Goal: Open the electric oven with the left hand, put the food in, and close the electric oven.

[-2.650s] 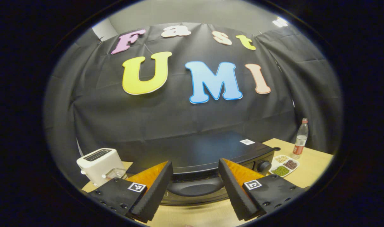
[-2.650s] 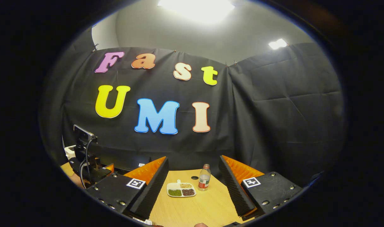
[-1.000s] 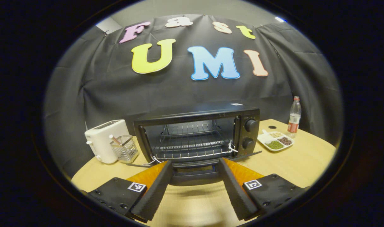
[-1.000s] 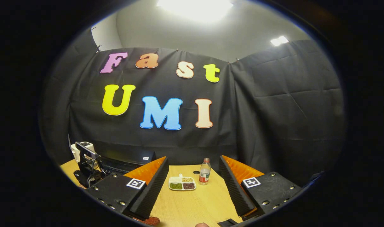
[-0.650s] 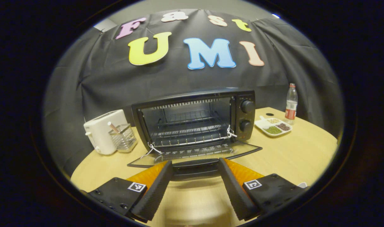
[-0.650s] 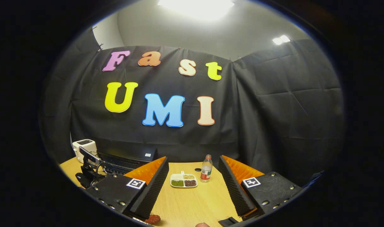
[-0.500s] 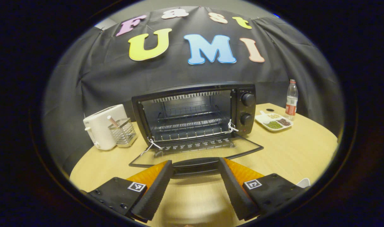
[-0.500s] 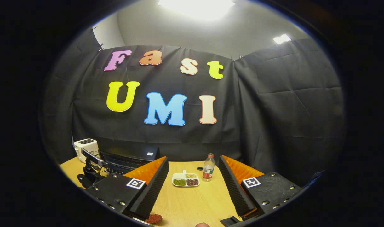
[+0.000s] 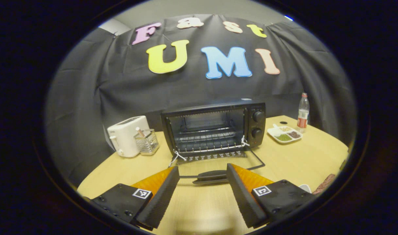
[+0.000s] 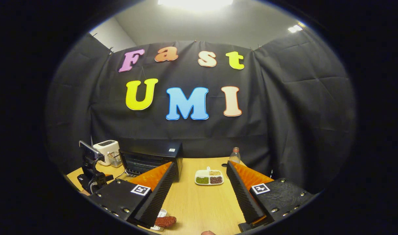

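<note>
Oven (image 9: 215, 129) stands door-down just beyond the left gripper (image 9: 202, 182), whose fingers are spread and empty.

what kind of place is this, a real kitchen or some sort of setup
Probably a staged recording booth, not a real kitchen: black cloth hangs as the walls, and a toaster oven, a white toaster and a divided snack plate sit together on one wooden table.

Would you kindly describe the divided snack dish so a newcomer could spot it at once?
Start at the black oven on the wooden table. Just to the right of its knobs lies a white divided dish, before a clear bottle. It alone holds separate heaps of green, dark and pale grains.
</note>
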### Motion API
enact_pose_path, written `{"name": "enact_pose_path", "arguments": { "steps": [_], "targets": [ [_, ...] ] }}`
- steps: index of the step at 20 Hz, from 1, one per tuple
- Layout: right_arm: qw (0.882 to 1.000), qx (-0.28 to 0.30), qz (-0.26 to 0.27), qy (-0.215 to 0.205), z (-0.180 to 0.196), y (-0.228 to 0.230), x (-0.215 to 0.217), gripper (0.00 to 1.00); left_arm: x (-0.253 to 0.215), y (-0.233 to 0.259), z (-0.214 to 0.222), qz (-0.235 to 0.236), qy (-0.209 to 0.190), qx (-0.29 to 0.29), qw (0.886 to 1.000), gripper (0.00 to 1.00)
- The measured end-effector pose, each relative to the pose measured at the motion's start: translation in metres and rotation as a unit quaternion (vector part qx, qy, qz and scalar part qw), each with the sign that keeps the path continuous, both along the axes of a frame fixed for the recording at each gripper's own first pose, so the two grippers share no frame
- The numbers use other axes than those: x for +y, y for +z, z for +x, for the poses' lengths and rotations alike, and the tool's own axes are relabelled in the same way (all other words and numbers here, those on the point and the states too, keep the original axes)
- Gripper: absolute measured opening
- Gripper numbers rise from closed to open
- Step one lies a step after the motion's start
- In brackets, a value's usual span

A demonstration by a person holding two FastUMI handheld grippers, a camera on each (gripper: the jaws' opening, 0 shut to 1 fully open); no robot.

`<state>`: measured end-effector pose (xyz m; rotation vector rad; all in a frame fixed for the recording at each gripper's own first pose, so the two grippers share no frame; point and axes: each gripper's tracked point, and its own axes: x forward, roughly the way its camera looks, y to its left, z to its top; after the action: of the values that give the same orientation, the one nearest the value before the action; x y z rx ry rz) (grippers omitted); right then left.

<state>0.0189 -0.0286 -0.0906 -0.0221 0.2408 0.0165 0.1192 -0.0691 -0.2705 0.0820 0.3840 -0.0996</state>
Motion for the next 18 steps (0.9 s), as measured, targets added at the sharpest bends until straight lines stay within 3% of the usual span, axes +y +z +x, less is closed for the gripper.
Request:
{"name": "enact_pose_path", "arguments": {
  "steps": [2, 5, 7, 9, 13, 18],
  "targets": [
    [1.000, 0.008, 0.009, 0.023, 0.000, -0.009, 0.006, 0.96, 0.007, 0.037, -0.012, 0.001, 0.009, -0.028, 1.000, 0.97],
    [0.998, 0.029, 0.022, 0.049, -0.003, -0.030, 0.011, 0.96, 0.020, 0.085, -0.032, -0.006, 0.027, -0.058, 0.998, 1.00],
    [0.996, 0.051, 0.038, 0.061, -0.007, -0.044, 0.015, 0.96, 0.031, 0.115, -0.046, -0.011, 0.040, -0.077, 0.996, 0.93],
    [0.992, 0.083, 0.061, 0.075, -0.014, -0.064, 0.023, 0.96, 0.038, 0.139, -0.056, -0.014, 0.047, -0.093, 0.994, 0.97],
    [0.977, 0.146, 0.124, 0.097, -0.025, -0.095, 0.035, 0.99, 0.052, 0.176, -0.084, -0.001, 0.061, -0.120, 0.991, 1.00],
    [0.948, 0.237, 0.183, 0.113, -0.040, -0.141, 0.051, 0.99, 0.062, 0.191, -0.108, 0.012, 0.077, -0.129, 0.989, 1.00]
  ]
}}
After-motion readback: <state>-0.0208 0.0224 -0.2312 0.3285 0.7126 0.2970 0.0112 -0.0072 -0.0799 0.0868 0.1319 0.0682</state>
